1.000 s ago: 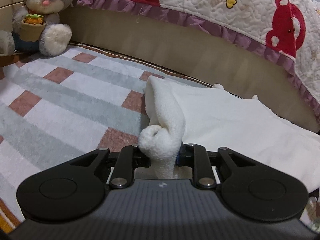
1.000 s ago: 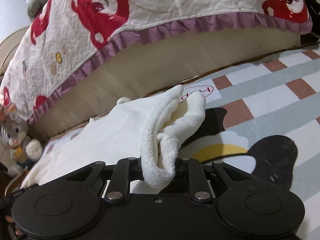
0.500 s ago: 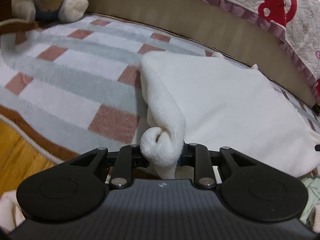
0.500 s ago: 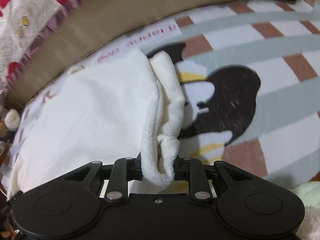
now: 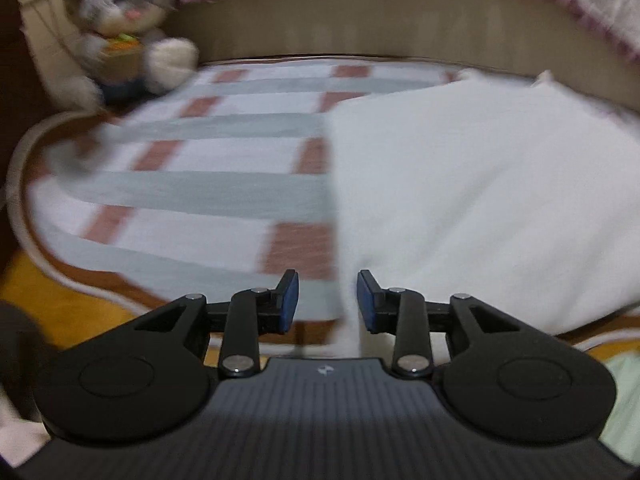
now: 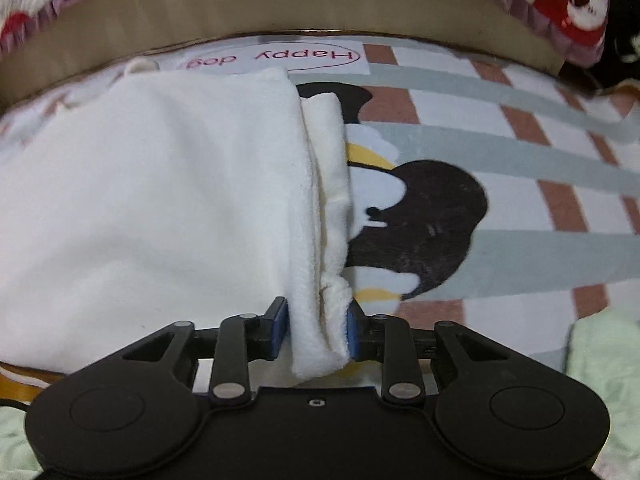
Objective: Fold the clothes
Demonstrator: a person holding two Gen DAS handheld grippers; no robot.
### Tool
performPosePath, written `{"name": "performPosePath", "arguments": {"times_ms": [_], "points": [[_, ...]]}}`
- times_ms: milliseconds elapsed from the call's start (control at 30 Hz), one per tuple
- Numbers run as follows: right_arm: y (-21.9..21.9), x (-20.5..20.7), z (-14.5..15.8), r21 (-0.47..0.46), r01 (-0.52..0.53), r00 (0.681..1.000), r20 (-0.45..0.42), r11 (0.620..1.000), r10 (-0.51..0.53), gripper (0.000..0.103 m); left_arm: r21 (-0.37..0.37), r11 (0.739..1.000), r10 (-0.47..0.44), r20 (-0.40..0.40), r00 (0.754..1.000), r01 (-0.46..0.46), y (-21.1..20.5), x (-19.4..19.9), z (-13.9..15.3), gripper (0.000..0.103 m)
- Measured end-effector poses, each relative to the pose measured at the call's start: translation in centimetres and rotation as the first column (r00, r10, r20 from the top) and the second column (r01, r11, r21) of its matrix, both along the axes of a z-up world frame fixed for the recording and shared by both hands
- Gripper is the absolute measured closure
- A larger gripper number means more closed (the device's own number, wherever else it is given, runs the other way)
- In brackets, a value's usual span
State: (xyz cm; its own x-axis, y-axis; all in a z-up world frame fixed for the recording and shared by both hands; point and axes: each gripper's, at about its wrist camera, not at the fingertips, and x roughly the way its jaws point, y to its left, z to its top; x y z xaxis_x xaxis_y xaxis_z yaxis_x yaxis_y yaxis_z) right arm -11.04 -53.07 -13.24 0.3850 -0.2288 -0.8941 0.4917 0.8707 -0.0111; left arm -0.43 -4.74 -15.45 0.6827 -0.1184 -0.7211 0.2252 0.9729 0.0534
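White fleece is what we see in both views: a folded white garment [image 6: 152, 200] lies flat on the checked rug [image 5: 208, 192]; we take that rug as our landmark. On the rug the garment covers the half toward the beige bed base [image 6: 320, 8], its far edge nearly touching that base; beside it on the rug's print sit a black-and-white dog figure [image 6: 420, 220] and a "Happy dog" label [image 6: 280, 58].

Our left claw [image 5: 327, 302] hangs over the rug's near border; its jaws are opening, the blue pads stand clear apart, and only a thin blurred strip of the garment's edge runs down between them, pressed by neither pad. Our right claw [image 6: 316, 326] is also over the rug's near edge; its jaws are opening too, with the garment's layered side hem between them; the bunched fold brushes the pad nearer the dog figure, a gap shows at the other pad.

At the rug's far corner in the left view a grey plush rabbit [image 5: 128, 36] sits; a quilt [image 6: 560, 4] with red bears overhangs the bed base; pale green cloth [image 6: 600, 356] lies off the rug's near edge.
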Motion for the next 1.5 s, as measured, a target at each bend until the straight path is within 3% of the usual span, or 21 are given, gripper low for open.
{"name": "performPosePath", "arguments": {"times_ms": [100,133,267,400,567,633,733,900,1000,1067,1133,1200,1333,1400,1467,1500], "points": [[0.0,-0.2,0.3,-0.021,0.017,1.0,0.005,1.0,-0.017,0.066,-0.183,0.981,0.056,-0.054,0.997,-0.065,3.0,-0.2,0.0,0.073],[-0.3,-0.3,0.4,-0.018,0.032,0.999,0.011,0.999,-0.031,0.066,-0.2,0.977,0.068,-0.064,0.996,-0.079,3.4,-0.3,0.0,0.073],[-1.3,-1.1,1.1,0.045,0.08,0.993,0.087,0.996,-0.084,0.063,-0.178,0.982,0.045,-0.053,0.998,-0.054,2.8,-0.9,0.6,0.073],[-0.7,-2.6,3.4,0.066,0.045,0.949,0.309,0.997,-0.064,0.053,-0.248,0.969,-0.006,-0.052,0.999,-0.007,1.5,-0.6,1.1,0.07],[-3.2,-0.3,3.6,0.275,-0.08,0.89,0.453,0.958,-0.056,0.051,-0.232,0.971,-0.078,-0.051,0.996,0.065,-0.6,2.6,1.8,0.061],[-5.0,1.9,3.2,0.309,-0.092,0.884,0.463,0.947,-0.065,0.051,-0.237,0.97,-0.09,-0.106,0.99,0.063,-1.2,4.9,1.9,0.061],[-7.9,5.8,1.7,0.343,-0.078,0.896,0.436,0.936,-0.086,0.051,-0.309,0.951,-0.084,-0.195,0.977,0.02,-2.3,8.3,1.4,0.061],[-10.9,10.6,-1.8,0.355,-0.027,0.902,0.412,0.935,-0.13,0.051,-0.193,0.981,-0.031,-0.114,0.993,0.008,-4.2,12.9,0.3,0.061],[-12.1,11.5,-4.1,0.343,-0.003,0.902,0.407,0.939,-0.146,0.051,-0.217,0.976,-0.03,-0.13,0.991,0.001,-3.9,15.3,-0.8,0.06],[-12.9,11.3,-6.0,0.421,0.018,0.881,0.422,0.907,-0.213,0.05,-0.242,0.97,-0.025,-0.151,0.988,-0.013,-3.6,16.9,-1.5,0.062],[-13.6,11.1,-7.4,0.489,0.001,0.869,0.432,0.872,-0.242,0.05,-0.301,0.952,-0.012,-0.188,0.982,-0.046,-2.8,18.4,-2.1,0.062],[-14.3,11.1,-7.9,0.501,-0.033,0.855,0.461,0.865,-0.235,0.05,-0.386,0.921,-0.022,-0.203,0.979,-0.06,-2.3,19.5,-2.5,0.061],[-15.9,12.8,-8.4,0.544,-0.107,0.834,0.505,0.832,-0.223,0.048,-0.449,0.888,-0.004,-0.231,0.973,-0.102,-1.6,21.4,-3.3,0.054],[-16.4,13.9,-8.8,0.587,-0.124,0.846,0.484,0.8,-0.223,0.048,-0.476,0.87,0.012,-0.246,0.969,-0.131,-1.2,22.2,-3.8,0.051],[-16.1,14.7,-8.4,0.589,-0.164,0.847,0.495,0.791,-0.193,0.048,-0.442,0.892,-0.011,-0.237,0.971,-0.097,-1.6,22.6,-4.1,0.05],[-15.6,15.0,-8.1,0.557,-0.184,0.847,0.508,0.81,-0.156,0.049,-0.416,0.907,-0.029,-0.232,0.972,-0.072,-1.9,22.8,-4.2,0.05]]}}
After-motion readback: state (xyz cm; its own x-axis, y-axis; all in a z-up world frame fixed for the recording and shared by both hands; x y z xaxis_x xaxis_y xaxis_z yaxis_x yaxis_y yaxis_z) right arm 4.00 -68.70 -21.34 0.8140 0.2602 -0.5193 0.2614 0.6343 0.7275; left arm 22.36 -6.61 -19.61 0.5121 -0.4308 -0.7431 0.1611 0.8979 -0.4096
